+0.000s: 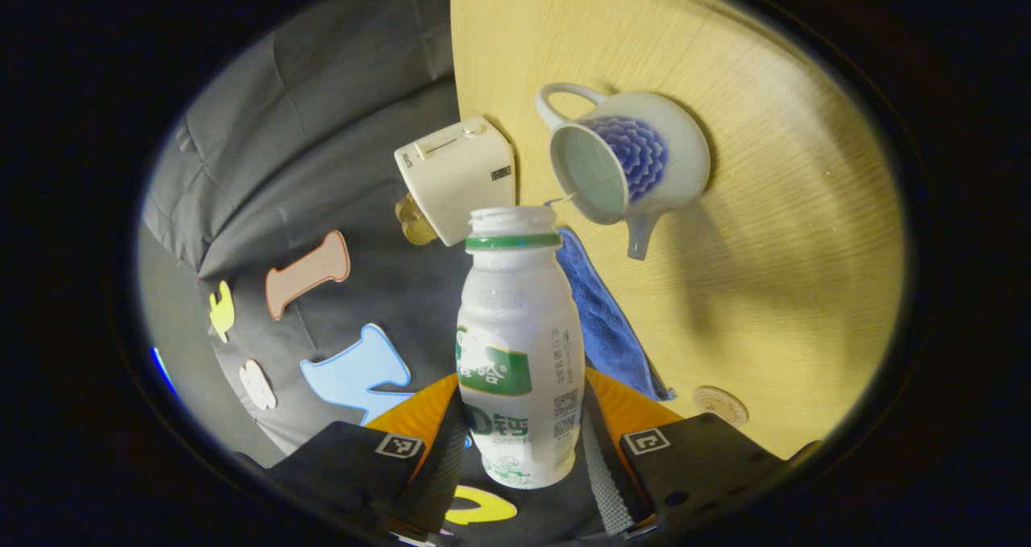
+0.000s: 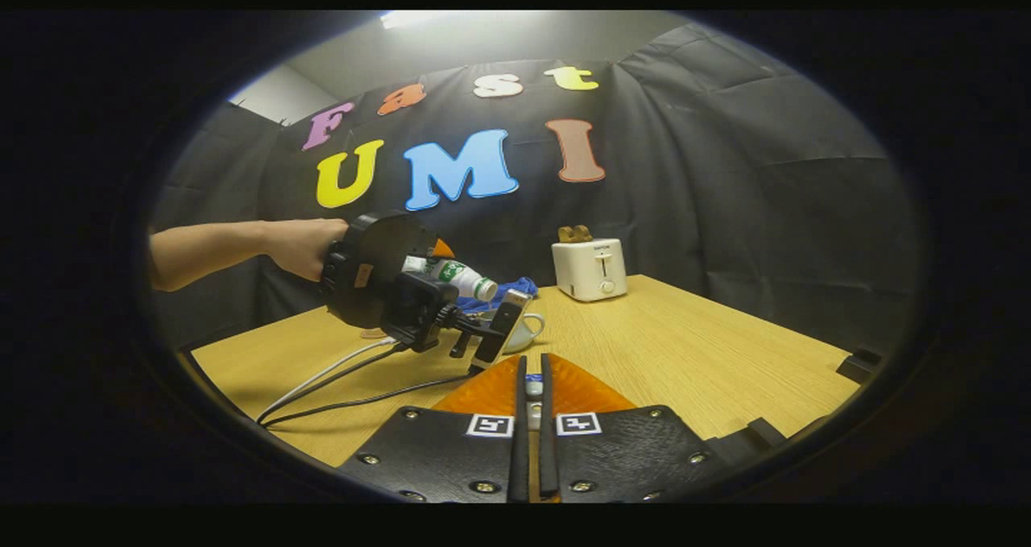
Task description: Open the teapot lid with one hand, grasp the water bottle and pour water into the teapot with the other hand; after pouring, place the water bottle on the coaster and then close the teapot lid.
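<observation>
The bottle sits between the jaws of the left gripper, both fingers pressed to its lower body, cap off and neck open. It is tipped over, mouth aimed at the teapot, which stands on the tabletop with its lid off and its opening bare — the handle on one side, the spout on the other. In the right gripper view the bottle slants down toward the teapot, held by the left gripper in a person's hand.

Just beside the teapot lies a blue cloth, and past it, near the table's edge, a round coaster. A white toaster stands at the back edge of the tabletop, toast in its slot.

The right gripper hangs above the near side of the tabletop, well apart from the teapot — its jaws nearly closed on a small pale piece; what that piece is I cannot tell.
</observation>
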`<state>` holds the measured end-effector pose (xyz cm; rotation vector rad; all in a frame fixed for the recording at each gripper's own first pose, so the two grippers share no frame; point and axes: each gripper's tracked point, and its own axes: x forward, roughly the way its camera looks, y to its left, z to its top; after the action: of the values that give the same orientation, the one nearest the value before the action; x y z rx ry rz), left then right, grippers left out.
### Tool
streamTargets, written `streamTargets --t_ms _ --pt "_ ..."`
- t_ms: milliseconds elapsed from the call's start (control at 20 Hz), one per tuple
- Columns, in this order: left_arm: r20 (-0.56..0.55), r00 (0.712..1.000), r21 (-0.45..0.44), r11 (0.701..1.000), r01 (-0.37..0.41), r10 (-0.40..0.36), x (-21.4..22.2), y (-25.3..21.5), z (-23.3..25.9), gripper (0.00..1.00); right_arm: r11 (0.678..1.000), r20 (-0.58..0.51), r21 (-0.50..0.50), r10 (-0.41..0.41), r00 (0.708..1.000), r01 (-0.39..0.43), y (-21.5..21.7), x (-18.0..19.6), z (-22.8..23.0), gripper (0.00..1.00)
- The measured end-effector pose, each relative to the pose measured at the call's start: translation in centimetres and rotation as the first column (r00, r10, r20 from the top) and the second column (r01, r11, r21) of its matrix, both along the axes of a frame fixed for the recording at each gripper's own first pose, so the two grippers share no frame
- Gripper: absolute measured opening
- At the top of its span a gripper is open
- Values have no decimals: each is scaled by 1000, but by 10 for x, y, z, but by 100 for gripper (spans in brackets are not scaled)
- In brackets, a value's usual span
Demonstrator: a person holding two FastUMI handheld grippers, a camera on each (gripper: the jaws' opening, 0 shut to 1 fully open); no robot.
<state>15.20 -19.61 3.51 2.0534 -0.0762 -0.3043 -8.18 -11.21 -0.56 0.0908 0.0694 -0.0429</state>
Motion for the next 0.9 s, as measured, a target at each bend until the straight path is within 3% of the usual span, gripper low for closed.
streamTargets --t_ms 300,350,450,500,550,650,700,750,800,900 --pt "21 1000 46 999 9 -10 4 1 11 82 1000 7 -1 -2 1000 2 0 -1 2 5" --pt "22 1000 45 999 11 -12 3 1 11 82 1000 3 -1 -2 1000 2 0 0 1 0" --pt "21 1000 40 999 15 -16 2 -1 12 82 1000 -3 0 1 1000 -1 0 0 -1 5" --pt "19 1000 38 999 17 -18 2 -2 10 75 1000 -3 1 1 1000 -1 0 0 -1 5" --pt "18 1000 39 999 20 -20 2 -3 10 82 1000 -2 1 -1 1000 1 0 1 0 5" --pt "14 1000 40 999 24 -25 2 -5 7 82 1000 1 -1 -3 1000 3 0 1 2 5" --pt "9 1000 38 999 26 -26 3 -5 4 75 1000 -1 -3 -3 1000 3 0 0 1 5" --pt "6 999 35 999 33 -33 3 -7 3 75 1000 -2 -2 -1 1000 1 0 0 0 5" --pt "3 999 32 999 37 -37 3 -9 1 82 1000 -3 -2 0 1000 0 1 1 0 5" --pt "-11 999 14 999 42 -41 3 -10 -5 82 1000 -6 -5 -1 1000 1 1 1 0 5"
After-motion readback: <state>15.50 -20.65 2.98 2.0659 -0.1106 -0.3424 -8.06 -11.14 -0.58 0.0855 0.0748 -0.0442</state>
